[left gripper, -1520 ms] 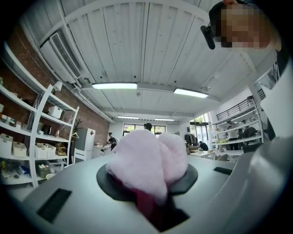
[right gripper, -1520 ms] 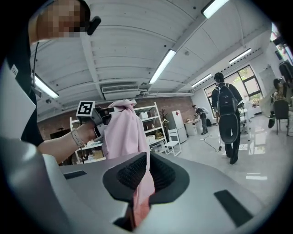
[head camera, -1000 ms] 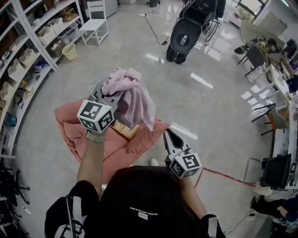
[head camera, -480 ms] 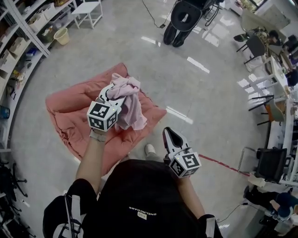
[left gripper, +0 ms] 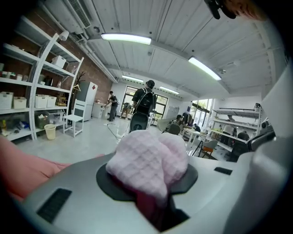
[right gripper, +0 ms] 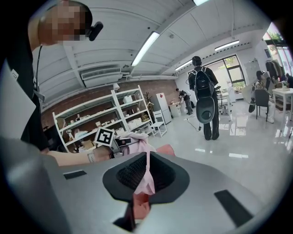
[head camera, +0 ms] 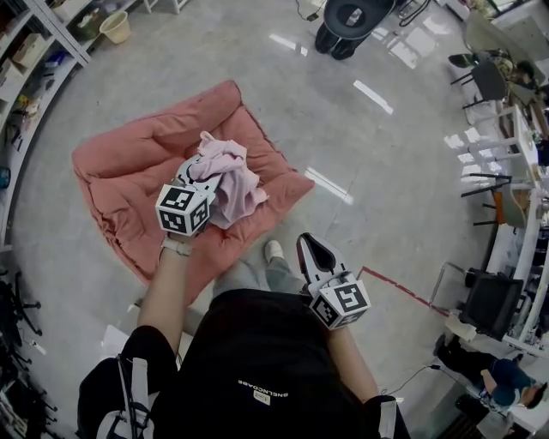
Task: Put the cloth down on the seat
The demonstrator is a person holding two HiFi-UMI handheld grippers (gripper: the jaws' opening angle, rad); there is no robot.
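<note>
A pale pink cloth [head camera: 225,176] hangs bunched from my left gripper [head camera: 199,171], whose jaws are shut on it. It hovers over the near right part of the salmon floor cushion [head camera: 129,171], the seat. In the left gripper view the cloth [left gripper: 149,162] bulges out between the pads. My right gripper [head camera: 314,249] is held low by my body, to the right of the cushion, shut and empty. The right gripper view shows the cloth [right gripper: 137,146] and the cushion [right gripper: 167,150] beyond its jaws.
White shelving [head camera: 34,51] with boxes runs along the left, with a yellow bin [head camera: 115,27] beside it. A black wheeled machine [head camera: 347,21] stands at the far end. Chairs and desks [head camera: 489,77] line the right. A red tape line [head camera: 403,287] crosses the floor.
The left gripper and the cloth have come lower towards the cushion, and the cloth now hangs shorter and more bunched. The right gripper has stayed by my body.
</note>
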